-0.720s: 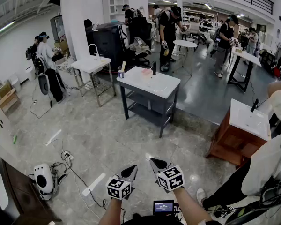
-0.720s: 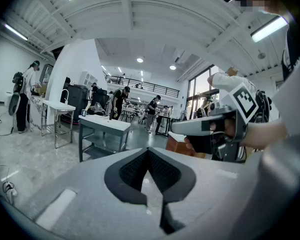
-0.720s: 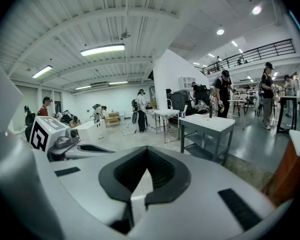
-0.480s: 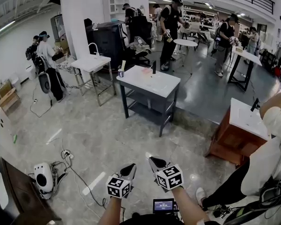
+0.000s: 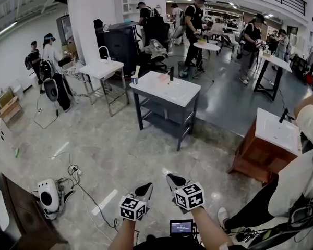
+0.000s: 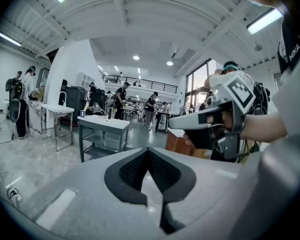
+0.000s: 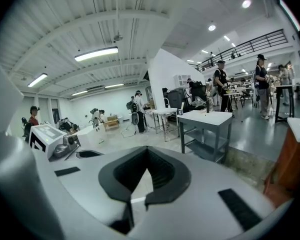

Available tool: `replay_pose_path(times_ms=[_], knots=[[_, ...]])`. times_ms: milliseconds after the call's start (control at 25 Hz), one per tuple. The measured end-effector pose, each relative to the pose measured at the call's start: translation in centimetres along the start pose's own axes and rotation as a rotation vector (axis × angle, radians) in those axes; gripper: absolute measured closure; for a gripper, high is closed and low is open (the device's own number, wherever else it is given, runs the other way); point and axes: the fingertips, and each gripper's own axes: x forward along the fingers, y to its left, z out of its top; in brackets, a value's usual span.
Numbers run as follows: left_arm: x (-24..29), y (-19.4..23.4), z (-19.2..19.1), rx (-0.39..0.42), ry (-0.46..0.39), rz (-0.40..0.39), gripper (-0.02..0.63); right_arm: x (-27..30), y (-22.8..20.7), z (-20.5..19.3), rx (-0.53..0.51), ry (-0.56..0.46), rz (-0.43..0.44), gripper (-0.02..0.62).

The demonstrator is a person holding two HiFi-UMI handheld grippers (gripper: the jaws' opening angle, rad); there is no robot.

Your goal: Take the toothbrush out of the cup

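Head view: left gripper [image 5: 145, 190] and right gripper [image 5: 174, 182] at 6 o'clock; the cup [image 5: 134, 80] holding the toothbrush [image 5: 137, 72] stands on the grey table [image 5: 180, 95] at 12 o'clock, well apart. Left gripper view: jaws together, empty. Right gripper view: the same.

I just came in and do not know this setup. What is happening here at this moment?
A person holds a two-jaw gripper in each hand, low in front of the body. The left gripper and the right gripper are both shut with nothing between their jaws. The toothbrush is still in the cup, which stands on a corner of the grey table across the floor, apparently out of reach. Other people work at tables behind it.
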Motion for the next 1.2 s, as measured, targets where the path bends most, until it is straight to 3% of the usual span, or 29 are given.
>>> replay_pose_path(times_ms=[680, 1200], knots=[[0.8, -0.3, -0.9, 0.031, 0.021, 0.052, 0.595, -0.6, -0.6, -1.7, -0.005, 0.029, 0.028, 0.586], [3.6, -1.3, -0.7, 0.015, 0.025, 0.102, 0.595, -0.7, -4.3, -1.7, -0.033, 0.024, 0.082, 0.586]])
